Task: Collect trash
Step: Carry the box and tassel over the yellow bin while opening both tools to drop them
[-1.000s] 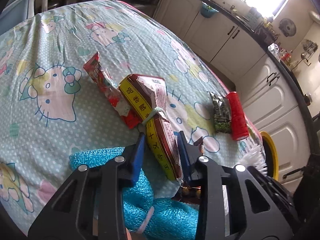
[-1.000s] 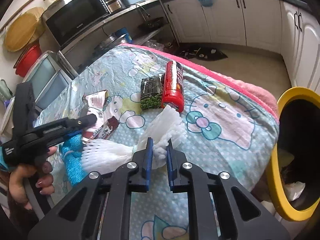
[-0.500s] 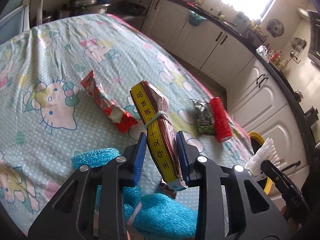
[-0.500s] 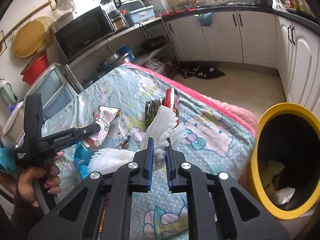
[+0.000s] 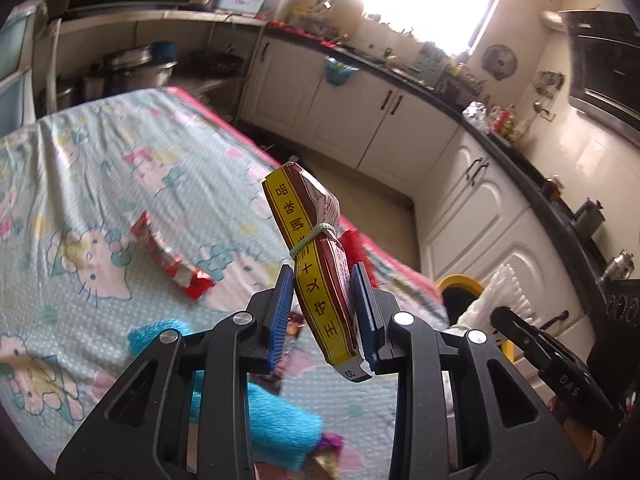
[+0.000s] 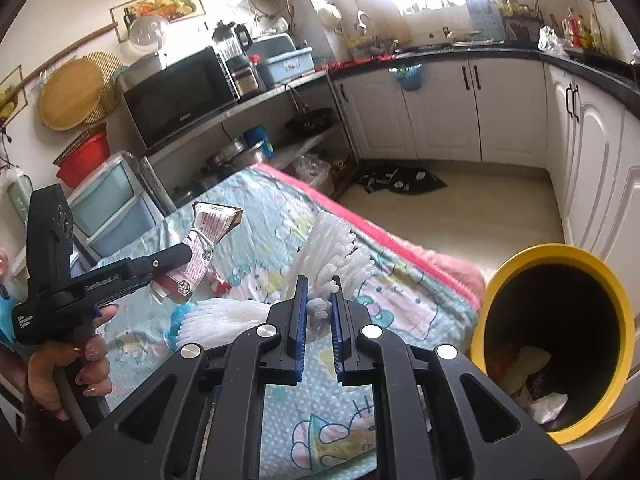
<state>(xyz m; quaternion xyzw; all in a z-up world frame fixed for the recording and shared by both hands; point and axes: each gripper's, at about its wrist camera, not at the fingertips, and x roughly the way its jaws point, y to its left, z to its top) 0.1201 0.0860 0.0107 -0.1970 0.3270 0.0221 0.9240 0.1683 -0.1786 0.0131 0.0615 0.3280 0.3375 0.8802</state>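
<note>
You've lifted both catches off the desk (image 5: 120, 168): left tongs (image 5: 322, 304) grip the seasoning packet (image 5: 320, 264), right tongs (image 6: 319, 312) pinch the white foam net (image 6: 332, 256). The yellow bin (image 6: 516, 264) is next.

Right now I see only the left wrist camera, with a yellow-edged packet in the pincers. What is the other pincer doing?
Observer: The right gripper is shut on a white foam net.
Operator: And that yellow rim behind my packet?
Observer: A yellow bin, its mouth tipped toward the right camera, with some trash inside.
Operator: Who holds my pincer?
Observer: A person's hand, wrapped round the handle of the left gripper.
</note>
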